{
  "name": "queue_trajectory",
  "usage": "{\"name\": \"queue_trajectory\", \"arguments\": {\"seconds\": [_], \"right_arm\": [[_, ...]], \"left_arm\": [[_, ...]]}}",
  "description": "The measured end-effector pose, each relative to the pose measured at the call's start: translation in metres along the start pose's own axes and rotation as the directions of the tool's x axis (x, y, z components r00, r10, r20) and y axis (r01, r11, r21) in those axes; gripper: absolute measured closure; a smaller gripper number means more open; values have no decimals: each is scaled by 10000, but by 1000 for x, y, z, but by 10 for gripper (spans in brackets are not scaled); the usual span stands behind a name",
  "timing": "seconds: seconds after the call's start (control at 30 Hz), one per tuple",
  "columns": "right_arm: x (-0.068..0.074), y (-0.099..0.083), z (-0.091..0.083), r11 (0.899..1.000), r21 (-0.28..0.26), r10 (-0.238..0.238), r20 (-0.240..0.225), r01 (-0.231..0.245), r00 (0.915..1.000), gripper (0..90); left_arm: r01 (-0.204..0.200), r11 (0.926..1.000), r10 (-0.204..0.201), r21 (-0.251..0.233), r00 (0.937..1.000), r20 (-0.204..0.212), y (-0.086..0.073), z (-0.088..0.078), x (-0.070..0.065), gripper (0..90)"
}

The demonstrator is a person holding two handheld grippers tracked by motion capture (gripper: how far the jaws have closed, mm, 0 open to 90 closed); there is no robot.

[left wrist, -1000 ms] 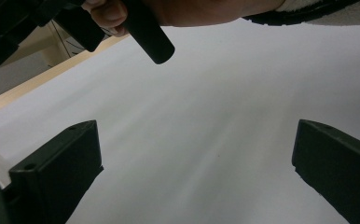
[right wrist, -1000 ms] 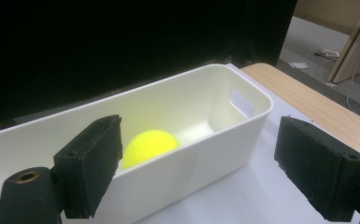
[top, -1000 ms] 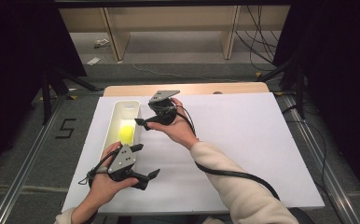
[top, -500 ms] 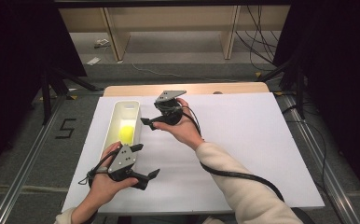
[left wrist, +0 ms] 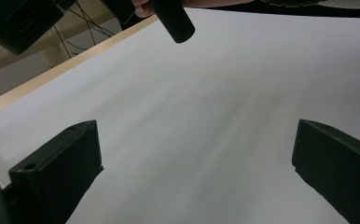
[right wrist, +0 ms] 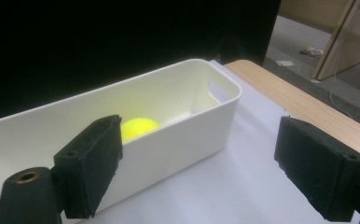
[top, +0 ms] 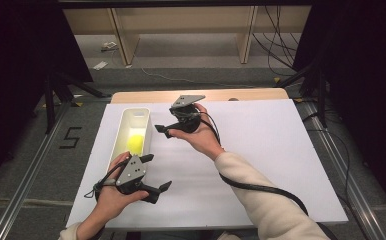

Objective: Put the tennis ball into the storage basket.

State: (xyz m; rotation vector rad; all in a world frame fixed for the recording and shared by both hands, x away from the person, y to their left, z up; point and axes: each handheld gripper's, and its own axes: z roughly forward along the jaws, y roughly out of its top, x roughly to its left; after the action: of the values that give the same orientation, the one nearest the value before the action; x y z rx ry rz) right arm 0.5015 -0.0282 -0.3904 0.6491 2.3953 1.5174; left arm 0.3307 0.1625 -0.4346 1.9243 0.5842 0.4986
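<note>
Yellow ball (top: pixel 135 144) sits inside the white bin (top: pixel 142 112) at the table's left, right gripper (top: pixel 163 131) held spread and empty beside it, left gripper (top: pixel 157 174) spread too over bare white tabletop (top: pixel 261 165), so placing looks finished and drawing clear seems next.

Bright white tabletop (top: pixel 261 150), dark surroundings, gripper views softly blurred

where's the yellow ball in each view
High view: the ball lies in the white bin, left of centre, near the bin's middle.
Left gripper view: not in it; white table sheet ahead.
Right gripper view: the ball sits in the bin, just above the near jaw on the left.
Shared landmark: the bin, in the high and right gripper views.
</note>
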Motion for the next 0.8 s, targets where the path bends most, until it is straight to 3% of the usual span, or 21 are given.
{"name": "queue_trajectory", "arguments": {"seconds": [0.8], "right_arm": [[-16, -16, -24, 9991, -58, 419, 293, -417, 9987, 157]], "left_arm": [[6, 10000, -6, -21, 10000, 4, 1, 0, -1, 9]]}}
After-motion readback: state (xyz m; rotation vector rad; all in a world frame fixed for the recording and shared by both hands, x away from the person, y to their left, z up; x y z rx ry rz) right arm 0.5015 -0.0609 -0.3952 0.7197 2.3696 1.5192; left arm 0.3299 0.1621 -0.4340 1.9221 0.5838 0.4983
